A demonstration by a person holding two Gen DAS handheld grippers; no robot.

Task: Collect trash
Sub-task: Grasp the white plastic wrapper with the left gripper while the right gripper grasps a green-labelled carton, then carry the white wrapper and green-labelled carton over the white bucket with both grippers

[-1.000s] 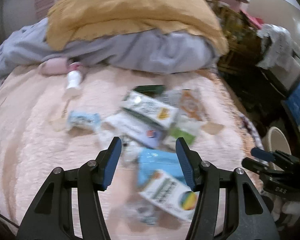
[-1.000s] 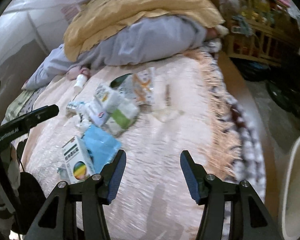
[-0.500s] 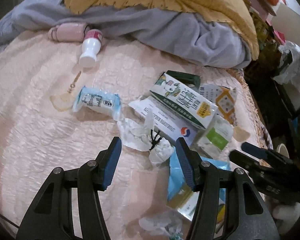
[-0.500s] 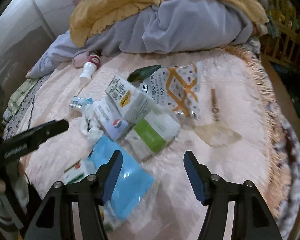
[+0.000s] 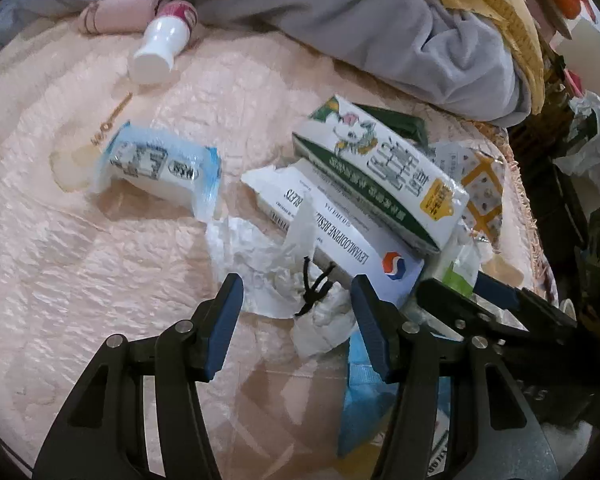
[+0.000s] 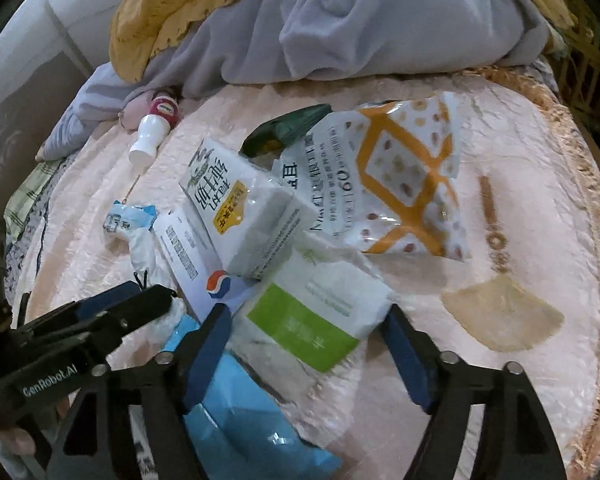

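Reaching into the litter pile looks like the step in hand, with nothing picked up yet, all of it spread on the pink bedspread [image 5: 80, 272], a plush, ripply fabric. Using the green-and-white milk carton [image 5: 384, 176] as the landmark: it's a stiff, boxy thing lying on its side mid-pile. Just right of it in the right wrist view sits a crinkly orange-patterned snack bag [image 6: 400, 184]; in front of it a soft tissue pack with a green label [image 6: 312, 320], which the right gripper [image 6: 308, 344] straddles, jaws opening and pads not pressing it yet. Below the carton in the left wrist view, a crumpled white wrapper [image 5: 296, 288] with a black tie lies between the left gripper [image 5: 296, 304] fingers, jaws closing a little but clear of it. Next move probably means lowering and pinching; both targets are squashy, so a firm bite should help.
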